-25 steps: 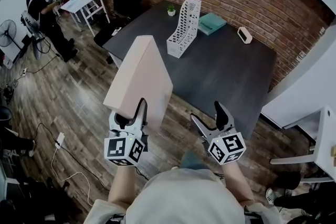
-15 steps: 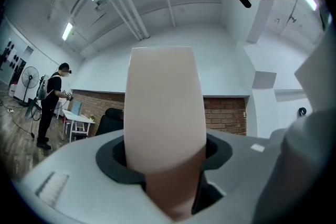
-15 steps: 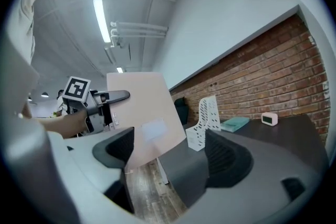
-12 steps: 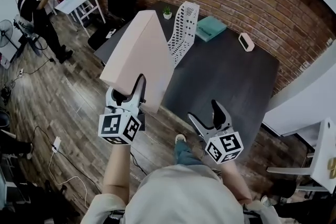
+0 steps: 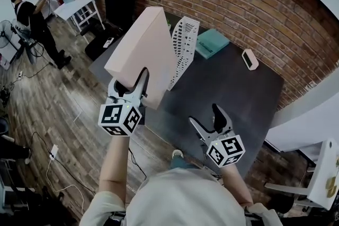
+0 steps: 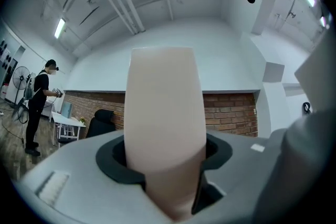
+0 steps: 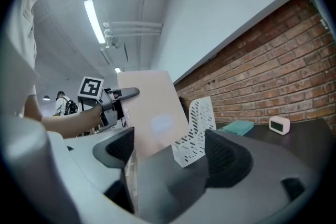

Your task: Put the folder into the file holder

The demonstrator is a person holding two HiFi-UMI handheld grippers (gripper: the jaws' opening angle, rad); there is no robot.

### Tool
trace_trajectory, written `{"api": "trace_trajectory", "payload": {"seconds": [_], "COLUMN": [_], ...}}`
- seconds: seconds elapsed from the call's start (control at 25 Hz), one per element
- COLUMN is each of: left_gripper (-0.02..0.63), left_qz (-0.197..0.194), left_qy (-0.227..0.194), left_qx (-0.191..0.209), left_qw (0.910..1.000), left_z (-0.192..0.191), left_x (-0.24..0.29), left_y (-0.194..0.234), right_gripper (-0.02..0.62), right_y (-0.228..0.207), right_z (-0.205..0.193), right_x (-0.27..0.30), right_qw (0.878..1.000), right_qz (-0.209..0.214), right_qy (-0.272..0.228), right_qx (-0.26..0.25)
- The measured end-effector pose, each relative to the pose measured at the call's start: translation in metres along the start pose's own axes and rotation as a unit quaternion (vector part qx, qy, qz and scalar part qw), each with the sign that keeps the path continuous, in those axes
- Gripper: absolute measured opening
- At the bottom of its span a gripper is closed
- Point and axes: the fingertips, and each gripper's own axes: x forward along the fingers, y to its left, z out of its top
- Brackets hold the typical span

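**A:** So, what's nearest?

**B:** The right gripper (image 5: 205, 115), jaws apart and empty, over the near edge of the dark table (image 5: 238, 92).

**A:** And the left?

**B:** The left gripper (image 5: 130, 82) is clamped on the lower end of the folder (image 5: 145, 50). It is pale pink, plain and box-thick, raised upright on the near side of the white perforated holder (image 5: 184, 42), which stands on the table.

Held in the air: pale pink box-like folder (image 5: 145, 53), thick, plain-faced, standing on edge and leaning away over the near left edge of the dark table (image 5: 228, 92), its lower end clamped between the left gripper (image 5: 130, 82) jaws. The white perforated plastic file holder (image 5: 184, 42) stood upright on the table's far left part, empty, just behind the folder, partly covered by it in the head view.
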Motion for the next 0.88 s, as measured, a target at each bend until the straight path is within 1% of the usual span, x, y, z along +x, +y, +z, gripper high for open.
{"api": "trace_trajectory", "payload": {"seconds": [0.16, 0.36, 0.48, 0.68, 0.88], "left_gripper": [0.272, 0.272, 0.272, 0.272, 0.272], "left_qz": [-0.008, -0.018, -0.035, -0.062, -0.072], "left_qy": [0.008, 0.018, 0.027, 0.039, 0.048], "left_qx": [0.008, 0.003, 0.001, 0.029, 0.034], "left_qw": [0.9999, 0.9997, 0.999, 0.9969, 0.9957], "left_z": [-0.007, -0.017, -0.024, -0.033, -0.043], "left_x": [0.036, 0.08, 0.106, 0.139, 0.167], "left_y": [0.003, 0.011, 0.008, -0.004, -0.01], "right_gripper": [0.416, 0.416, 0.416, 0.416, 0.416], "right_y": [-0.017, -0.03, -0.036, -0.044, -0.051], "right_z": [-0.006, -0.018, -0.027, -0.036, -0.042], "right_x": [0.019, 0.037, 0.045, 0.055, 0.058], "right_qw": [1.0, 0.999, 0.998, 0.997, 0.996], "right_qz": [0.008, 0.018, 0.022, 0.026, 0.026], "right_qy": [0.009, 0.031, 0.045, 0.057, 0.066], "right_qx": [0.012, 0.026, 0.033, 0.04, 0.046]}}
